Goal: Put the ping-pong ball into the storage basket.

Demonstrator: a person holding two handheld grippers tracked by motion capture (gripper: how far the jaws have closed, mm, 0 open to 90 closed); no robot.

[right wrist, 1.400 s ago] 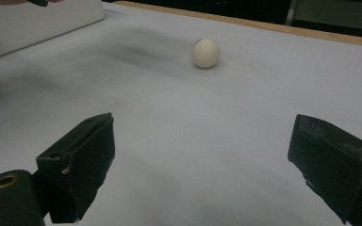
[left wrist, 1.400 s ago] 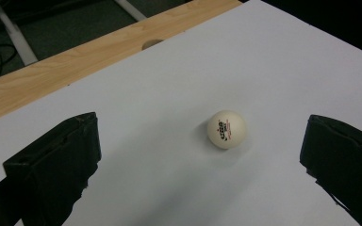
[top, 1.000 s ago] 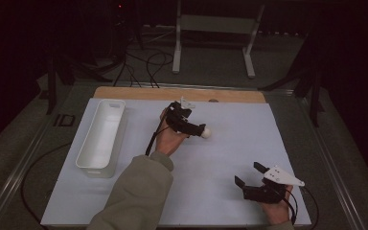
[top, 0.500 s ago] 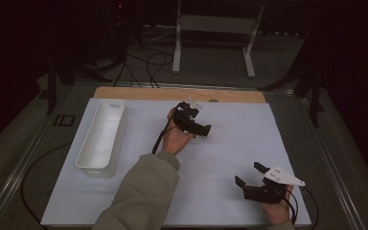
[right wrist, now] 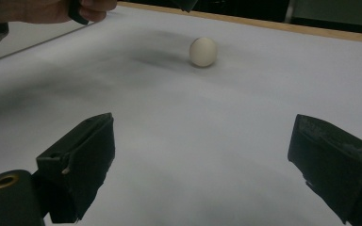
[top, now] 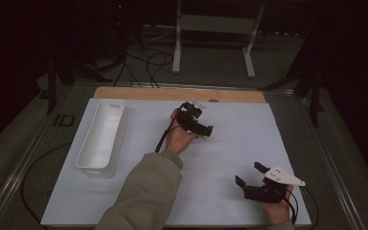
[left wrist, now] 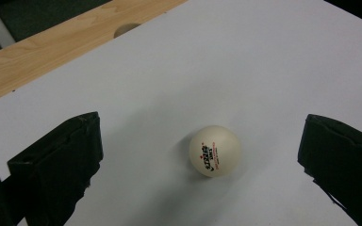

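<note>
A cream table-tennis ball (left wrist: 214, 150) with a red and blue print lies on the white table sheet (top: 230, 139). My left gripper (left wrist: 201, 139) is open, with one jaw on each side of the ball and clear space between them. In the high view the left gripper (top: 202, 128) hangs over the middle of the sheet, and its body hides the ball. My right gripper (top: 250, 174) stands open near the front right corner with nothing between its fingers. From the right gripper (right wrist: 202, 146) the ball (right wrist: 203, 51) shows farther off.
A long white tray (top: 100, 136) stands at the left side of the sheet. A wooden strip (top: 172, 93) runs along the table's far edge. A hand (right wrist: 52, 9) shows at the top left of the right gripper view. Metal stand legs (top: 211, 43) rise beyond the table.
The left gripper has shifted slightly right and farther over the sheet. The ball, seen at its tip a second ago, is now covered by it in the high view. The right gripper has stayed put.
</note>
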